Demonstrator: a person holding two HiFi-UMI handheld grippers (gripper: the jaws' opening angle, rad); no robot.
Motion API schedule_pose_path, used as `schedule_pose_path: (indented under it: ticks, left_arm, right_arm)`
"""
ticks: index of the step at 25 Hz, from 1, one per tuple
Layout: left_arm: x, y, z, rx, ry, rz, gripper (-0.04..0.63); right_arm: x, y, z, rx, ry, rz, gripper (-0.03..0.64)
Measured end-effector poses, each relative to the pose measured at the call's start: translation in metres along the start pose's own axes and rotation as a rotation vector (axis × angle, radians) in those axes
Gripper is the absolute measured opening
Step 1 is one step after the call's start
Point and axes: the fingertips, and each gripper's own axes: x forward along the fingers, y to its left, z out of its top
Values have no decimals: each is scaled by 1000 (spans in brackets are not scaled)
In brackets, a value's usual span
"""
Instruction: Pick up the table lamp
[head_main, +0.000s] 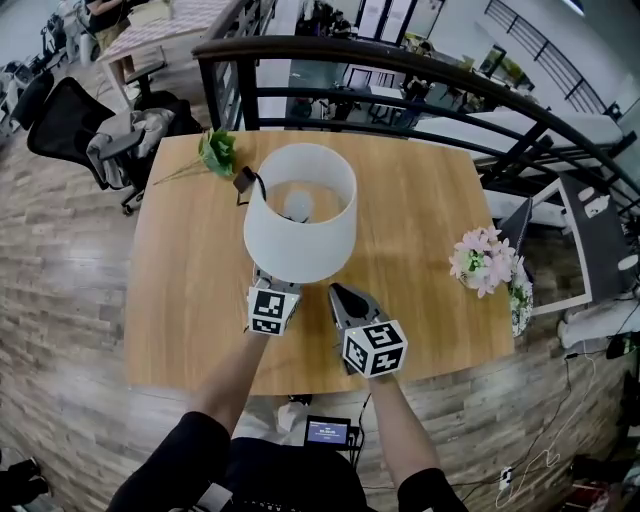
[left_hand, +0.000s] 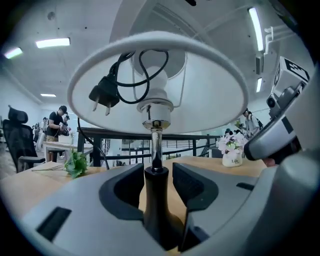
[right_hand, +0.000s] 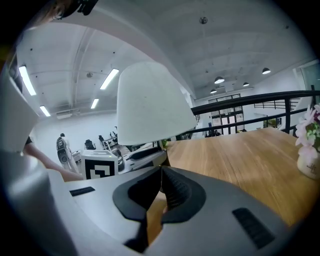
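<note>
Black lamp stem (left_hand: 155, 210): between left hand-held gripper (left_hand: 157, 175) jaws, wide apart; centre it, close low
Right hand-held gripper (right_hand: 161, 172): jaws together, empty; keep clear of shade (right_hand: 150, 100)

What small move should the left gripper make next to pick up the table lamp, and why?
Probably close the left gripper on the black neck of the table lamp. In the left gripper view that neck stands upright between the open jaws, with a gap on one side, so nothing grips it yet. The right gripper is shut and empty.
</note>
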Motion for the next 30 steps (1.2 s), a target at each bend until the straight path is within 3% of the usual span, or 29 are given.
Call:
schedule_pose_path:
  ticks: [7, 9, 12, 18, 23, 30]
  left_arm:
    - [29, 5, 18, 79, -98, 11, 167]
    - [34, 6, 18, 94, -115, 10, 96]
    - [38, 6, 24, 120, -122, -1, 69]
    - [32, 12, 44, 75, -117, 13, 57]
    - [17, 13, 55, 90, -109, -1, 49]
    - [-22, 14, 90, 34, -73, -40, 49]
  right_arm:
    - [11, -19, -14, 6, 20, -17, 29]
    - [13, -25, -17, 6, 22, -23, 29]
    - [14, -30, -18, 8, 26, -30, 29]
    - [10, -32, -7, 9, 14, -30, 29]
    - [9, -26, 2, 8, 2, -25, 29]
    - [-6, -4, 33, -9, -16, -14, 29]
